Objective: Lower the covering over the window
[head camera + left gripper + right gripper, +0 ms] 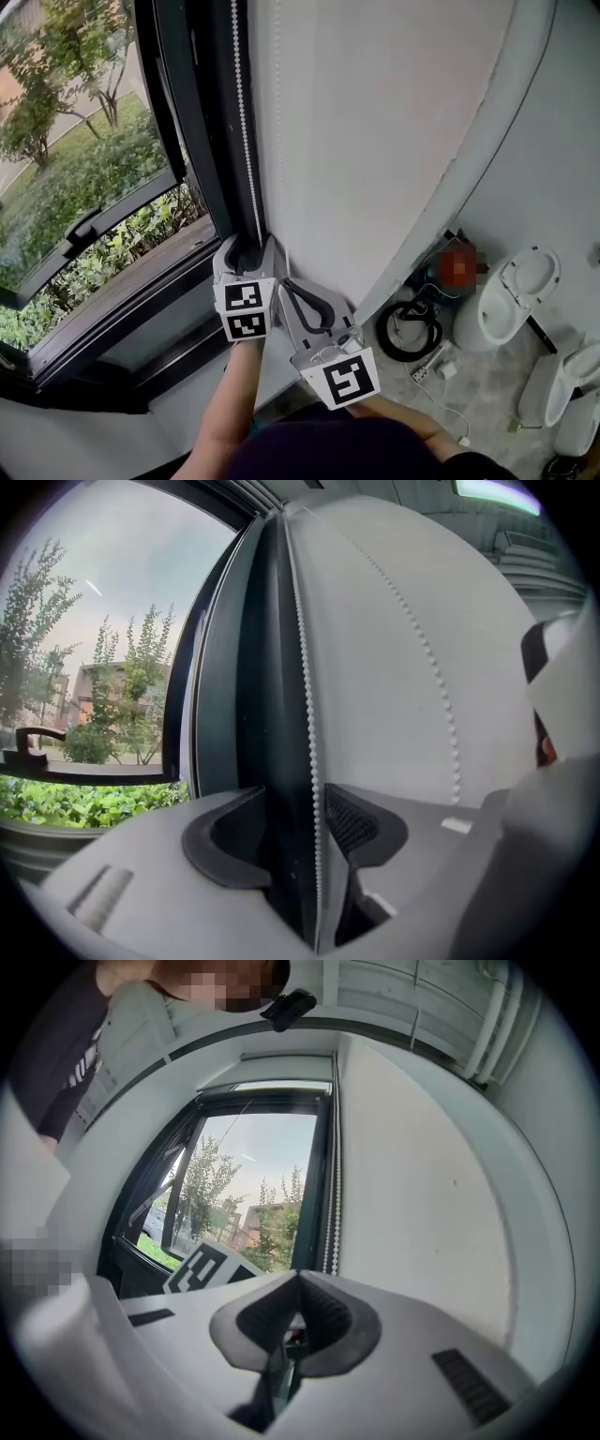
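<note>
While its jaws gape — left hand-held gripper [295,803] | bead chain [302,667] between

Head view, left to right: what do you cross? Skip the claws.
window handle → black window frame → bead chain → white wall → coiled black cable → white toilet

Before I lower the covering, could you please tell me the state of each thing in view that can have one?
left gripper: jaws apart.
right gripper: jaws together, nothing between them.
bead chain: hanging straight between the left gripper's jaws, not pinched.
window: sash swung open outward.
covering: up at the top, glass uncovered.
</note>
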